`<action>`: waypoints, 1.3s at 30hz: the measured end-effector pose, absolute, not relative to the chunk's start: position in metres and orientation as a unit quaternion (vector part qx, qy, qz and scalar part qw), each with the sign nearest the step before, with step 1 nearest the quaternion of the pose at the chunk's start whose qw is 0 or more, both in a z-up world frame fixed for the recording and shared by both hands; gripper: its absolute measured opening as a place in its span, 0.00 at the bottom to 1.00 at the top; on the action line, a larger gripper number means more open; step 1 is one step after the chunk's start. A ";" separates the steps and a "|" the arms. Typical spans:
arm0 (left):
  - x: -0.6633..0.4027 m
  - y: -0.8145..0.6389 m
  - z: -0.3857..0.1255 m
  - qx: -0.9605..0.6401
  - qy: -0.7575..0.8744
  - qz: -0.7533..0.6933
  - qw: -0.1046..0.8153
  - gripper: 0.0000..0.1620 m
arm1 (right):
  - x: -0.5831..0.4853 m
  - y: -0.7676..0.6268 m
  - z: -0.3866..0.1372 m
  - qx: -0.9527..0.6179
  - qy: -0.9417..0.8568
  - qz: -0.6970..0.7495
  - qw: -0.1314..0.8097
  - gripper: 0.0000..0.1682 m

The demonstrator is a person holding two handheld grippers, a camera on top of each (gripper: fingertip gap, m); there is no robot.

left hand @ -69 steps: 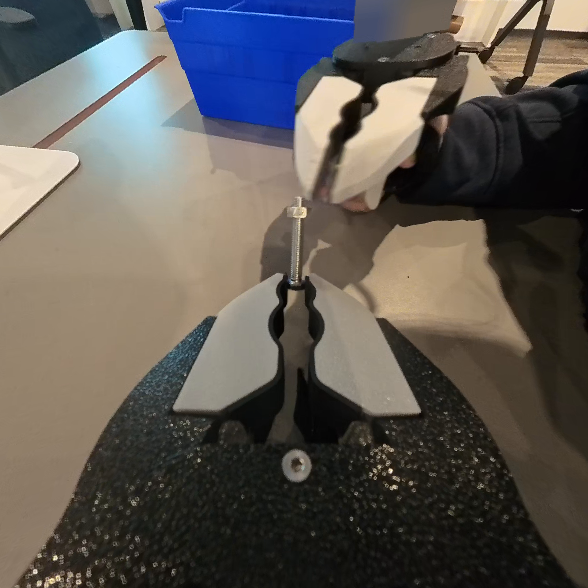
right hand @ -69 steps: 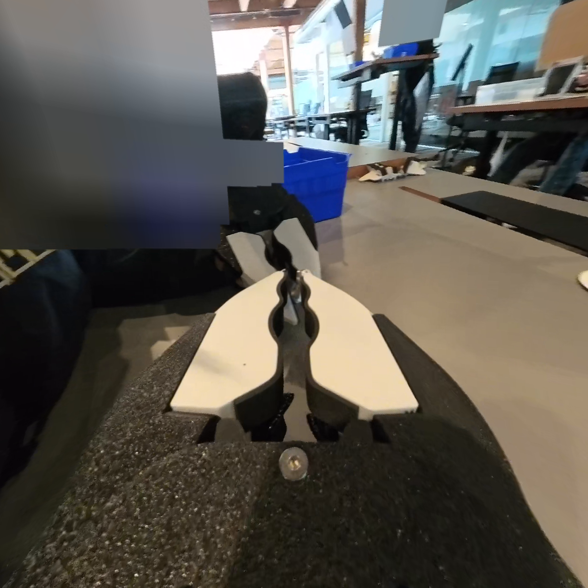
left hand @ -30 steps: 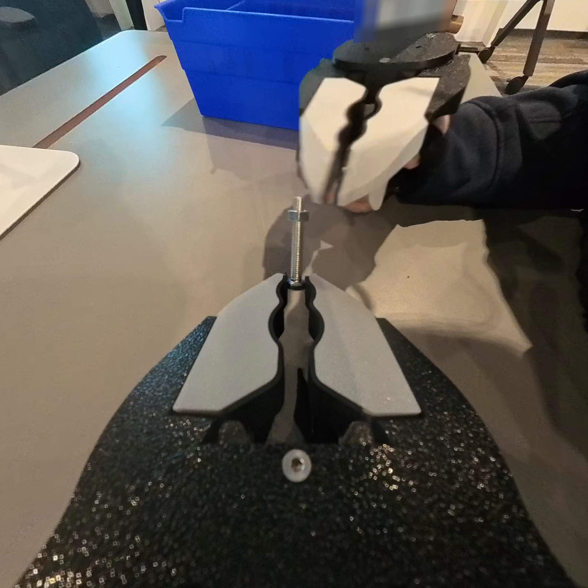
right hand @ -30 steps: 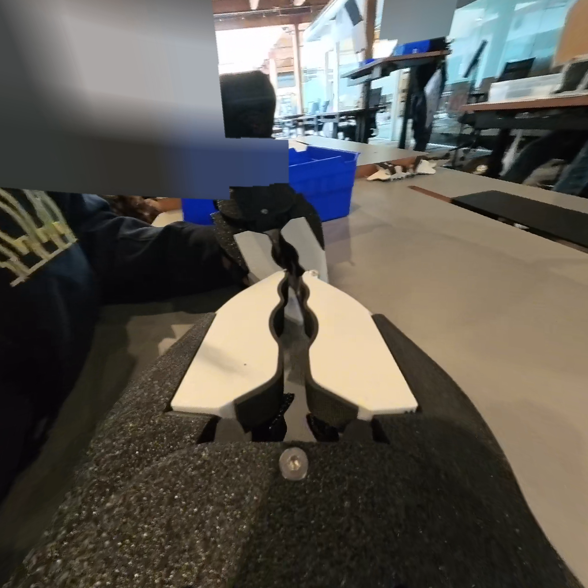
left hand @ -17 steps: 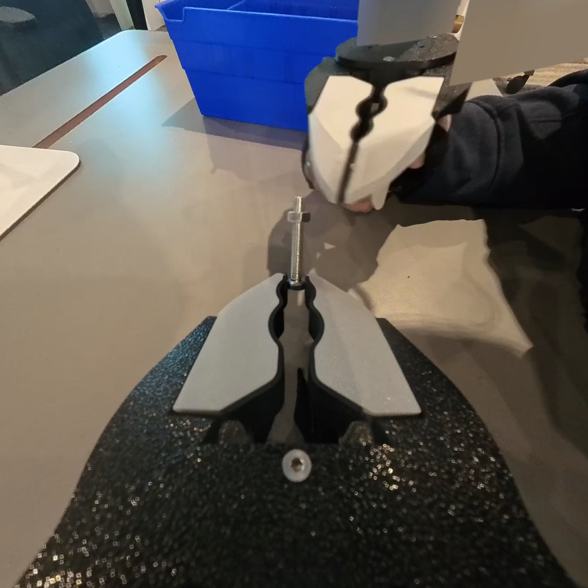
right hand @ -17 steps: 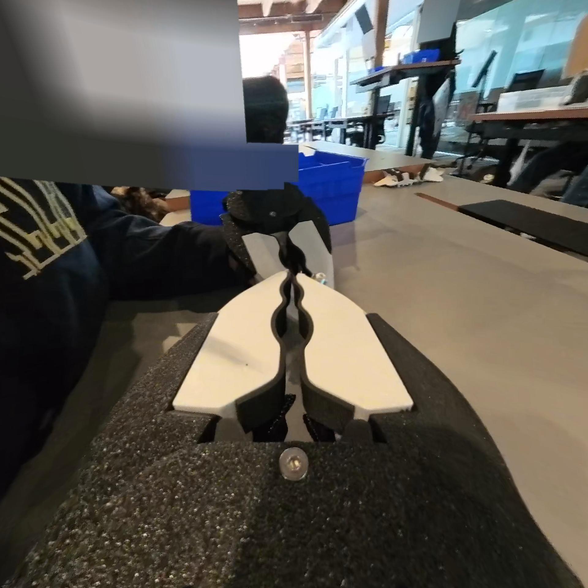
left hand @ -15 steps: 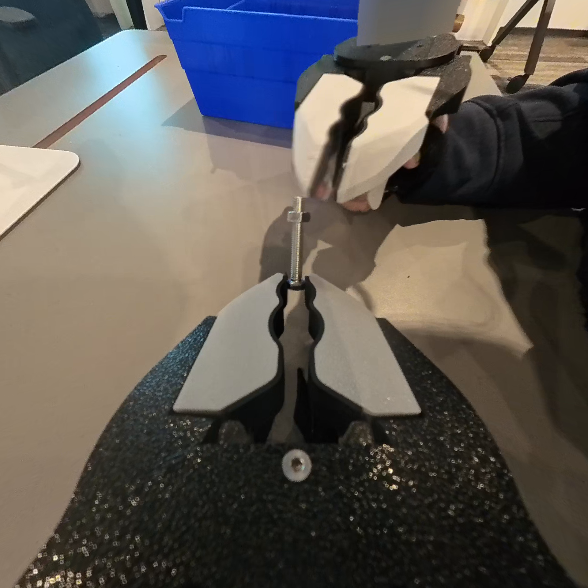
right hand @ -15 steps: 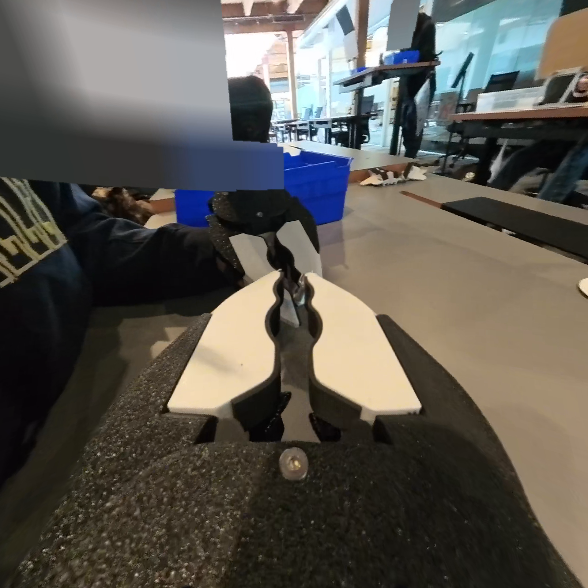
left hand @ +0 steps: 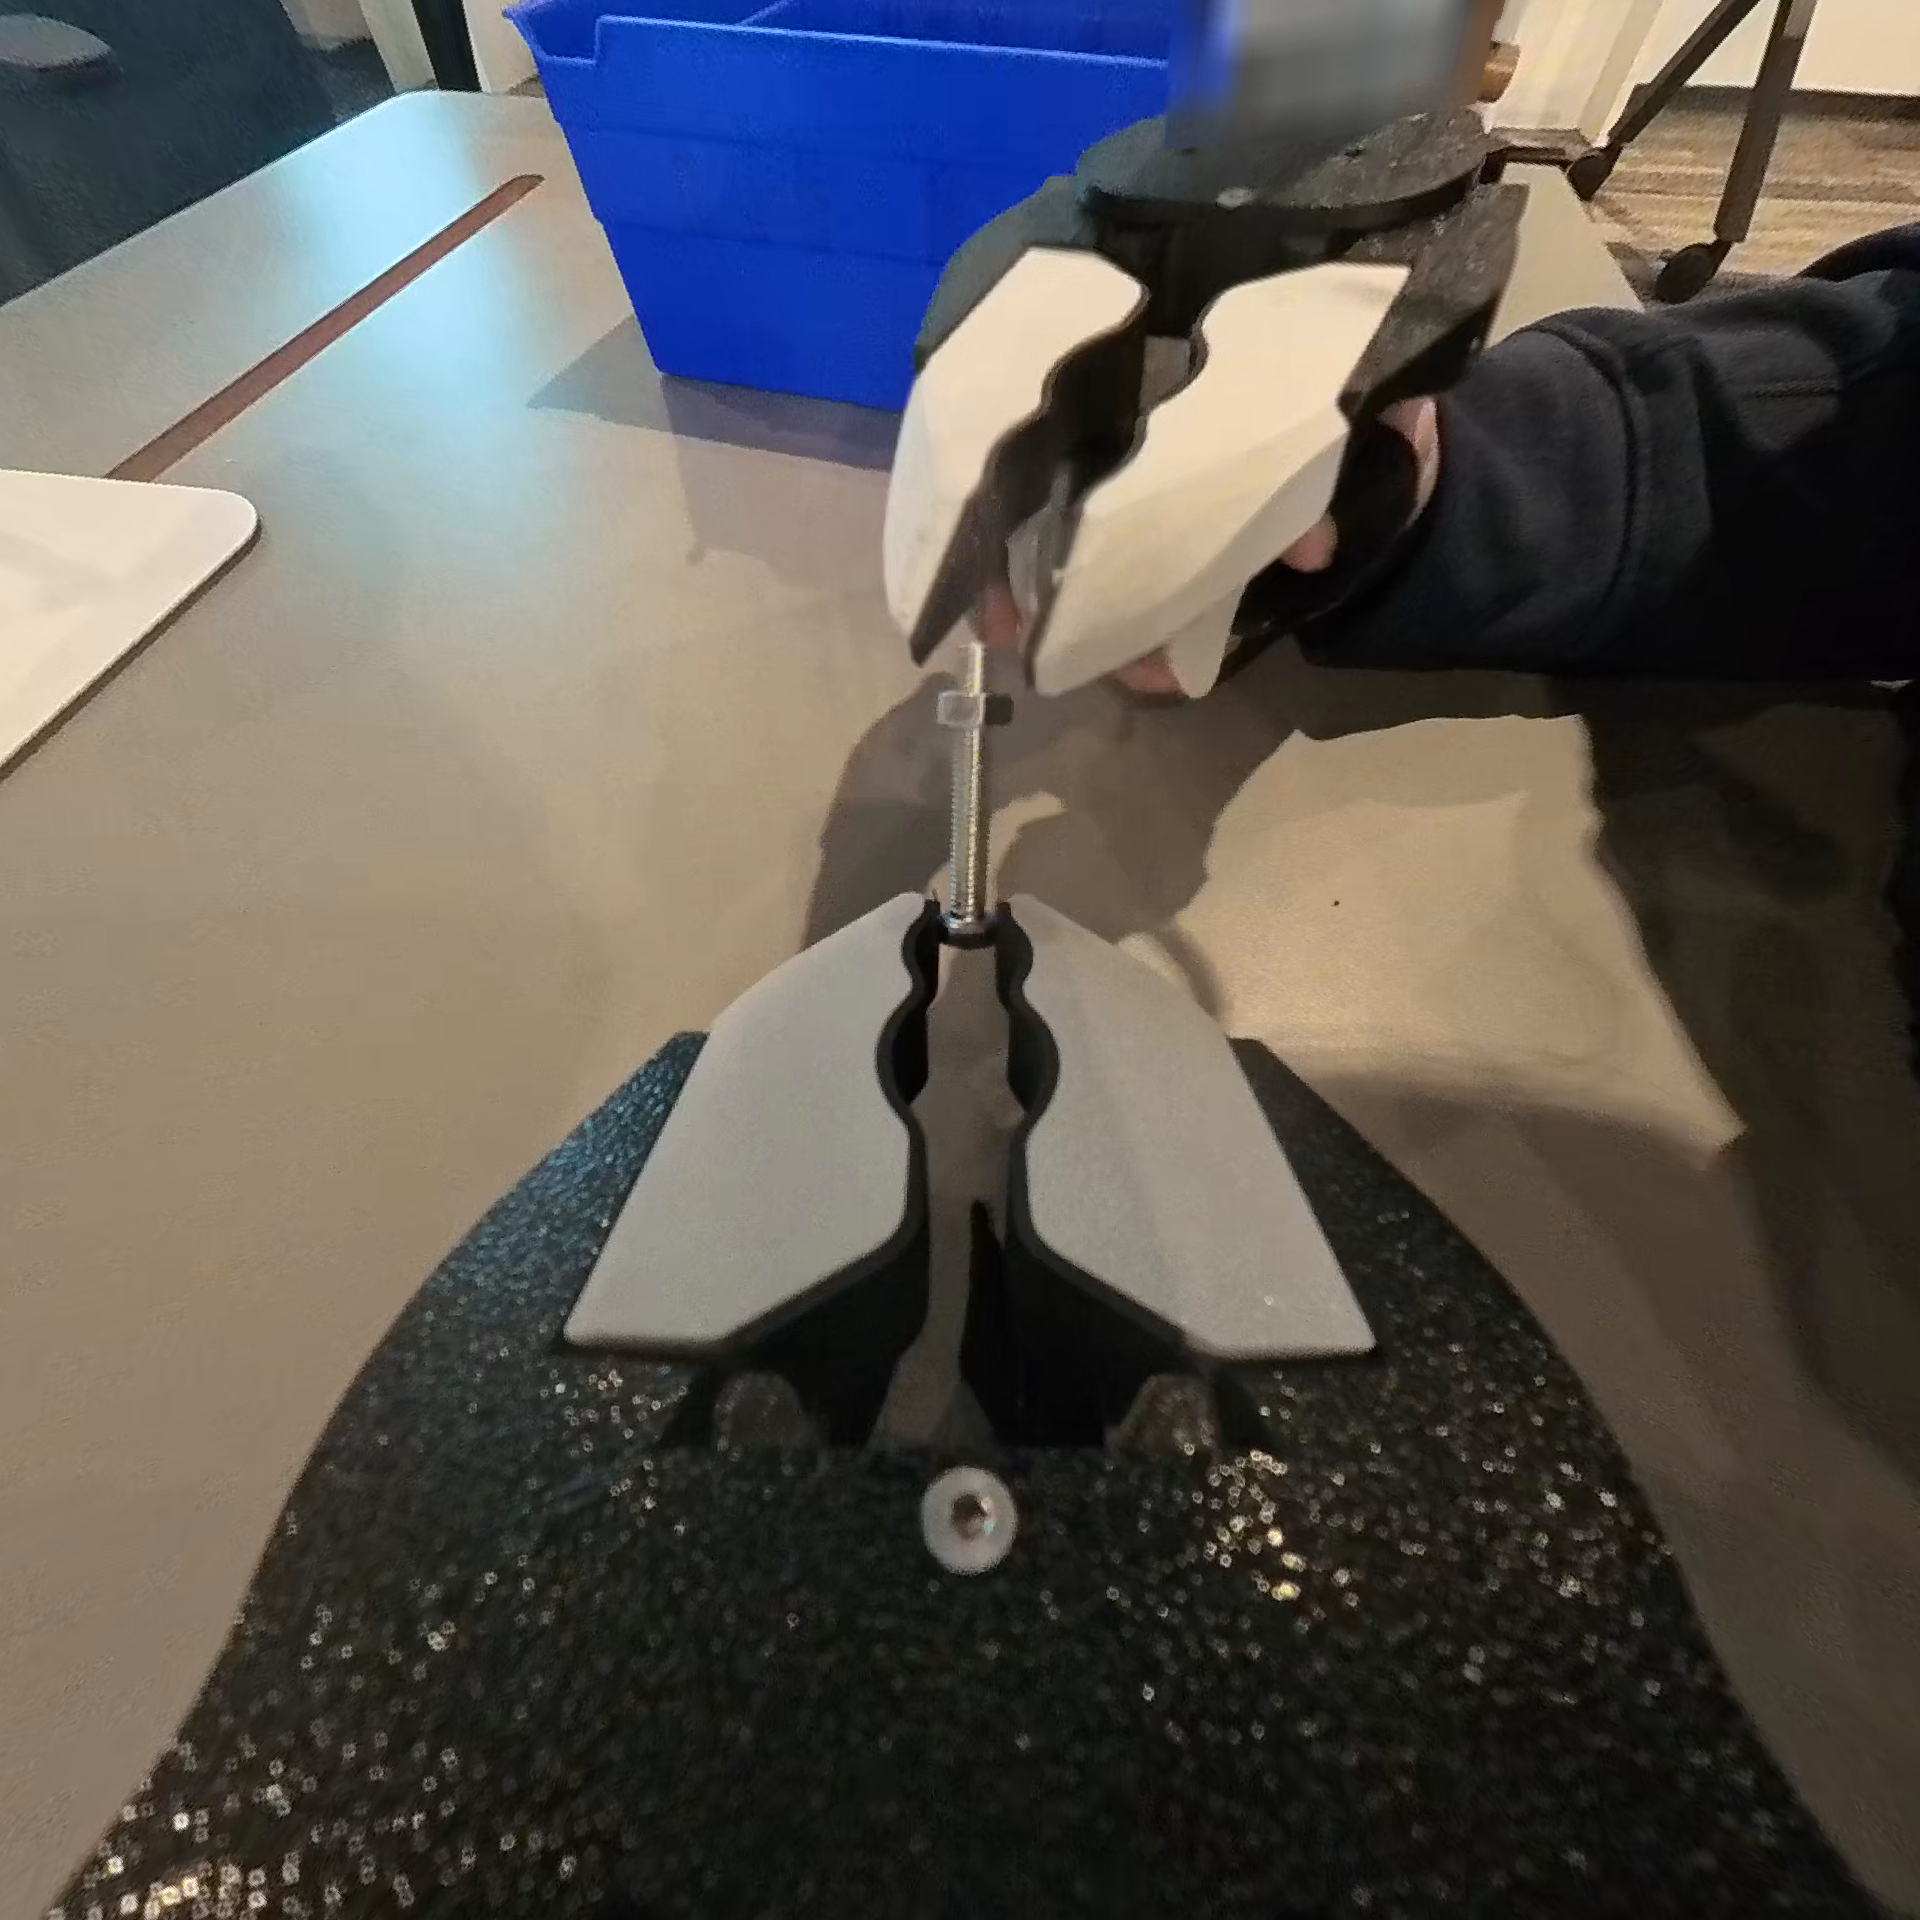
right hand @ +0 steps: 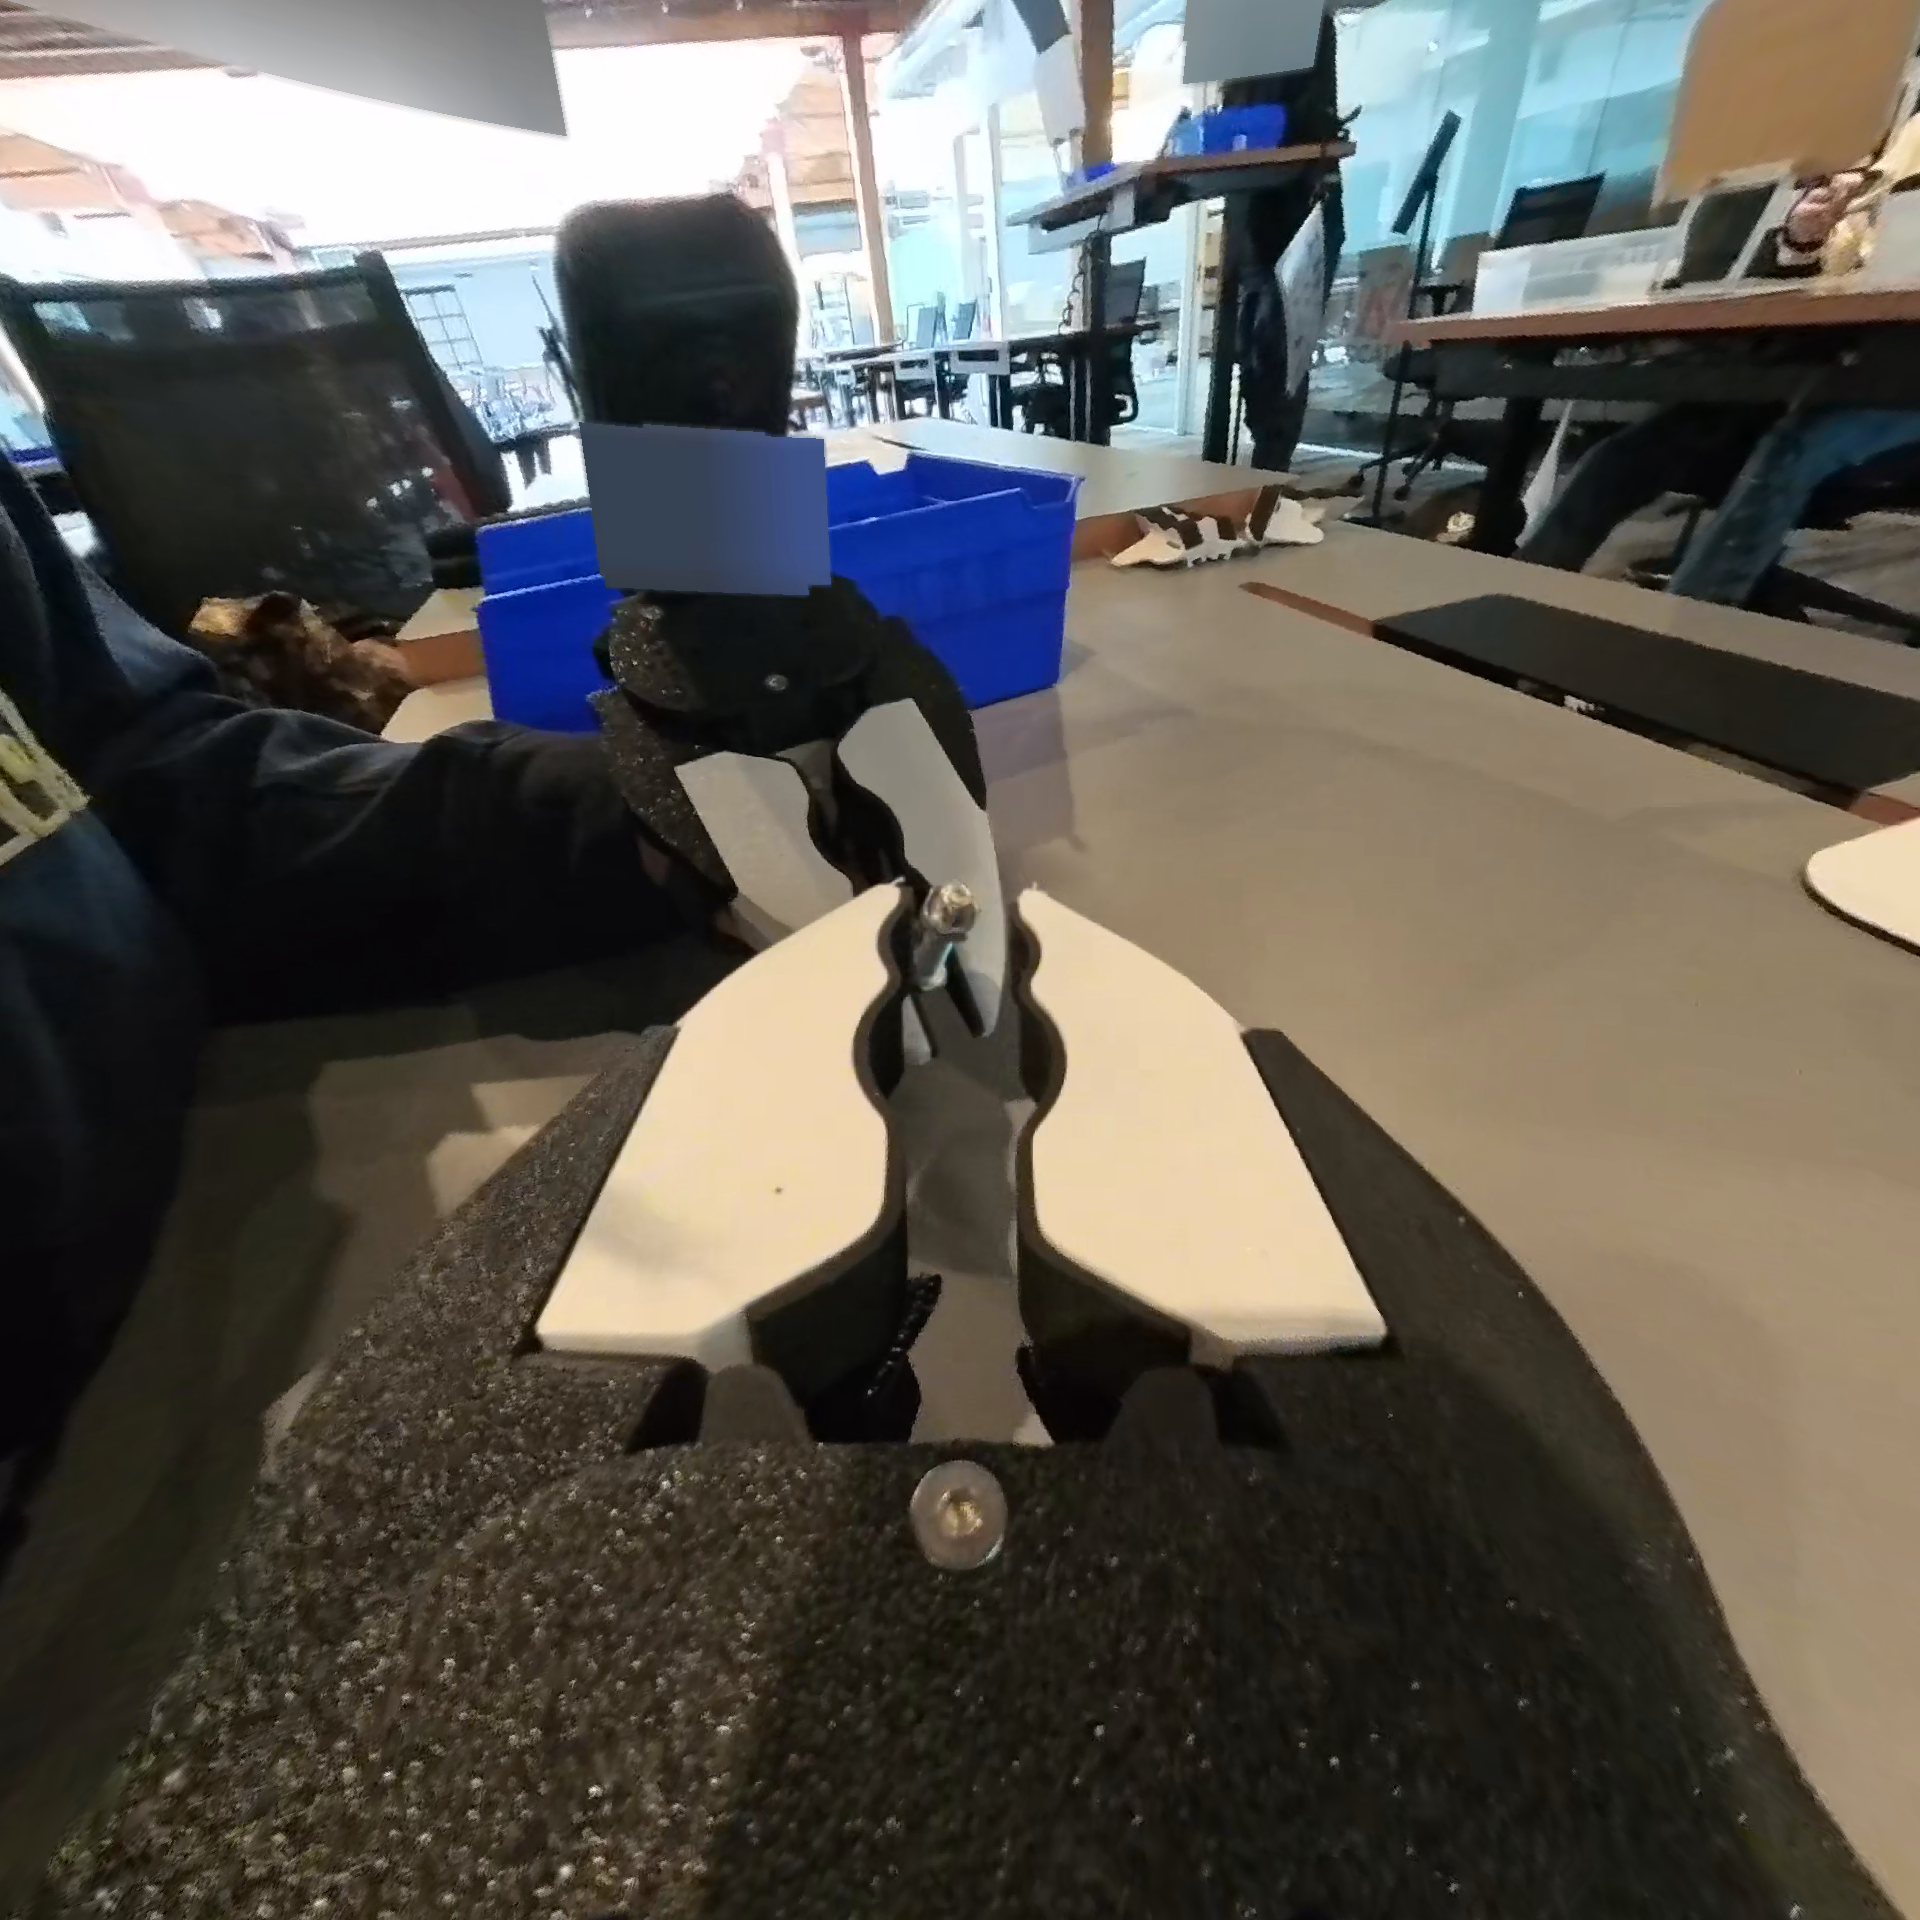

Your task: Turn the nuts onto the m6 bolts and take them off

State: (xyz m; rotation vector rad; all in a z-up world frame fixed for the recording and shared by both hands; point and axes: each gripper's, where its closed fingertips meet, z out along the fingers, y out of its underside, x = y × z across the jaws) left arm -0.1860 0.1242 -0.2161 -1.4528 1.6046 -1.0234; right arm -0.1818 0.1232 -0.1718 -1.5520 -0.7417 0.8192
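Note:
My left gripper [left hand: 966, 920] is shut on the head end of a long threaded bolt [left hand: 972, 821], which points away from it above the grey table. A small nut [left hand: 971, 711] sits on the thread just below the bolt's far tip. My right gripper [left hand: 979, 657] faces it from beyond, with its jaws a little apart around the bolt's tip, just past the nut. In the right wrist view the bolt tip with the nut [right hand: 948, 916] shows between my right gripper's [right hand: 961, 899] white fingertips, untouched. The left gripper's grey fingers [right hand: 940, 821] show behind it.
A blue bin [left hand: 831, 177] stands at the far side of the table [left hand: 416, 727]. A white board [left hand: 83, 582] lies at the left edge. A person's dark sleeve [left hand: 1662, 499] reaches in from the right. A black mat [right hand: 1662, 686] lies farther off. The tips of one gripper are about 5 cm away from the tips of the other.
My right gripper's jaws, nearly closed before, have opened a little and now sit around the bolt's tip. My left gripper, the bolt and the nut have stayed in place.

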 end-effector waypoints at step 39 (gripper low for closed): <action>-0.184 0.123 -0.216 -0.564 0.622 -0.398 0.370 0.06 | -0.191 0.128 -0.178 -0.691 -0.295 0.355 0.556 0.13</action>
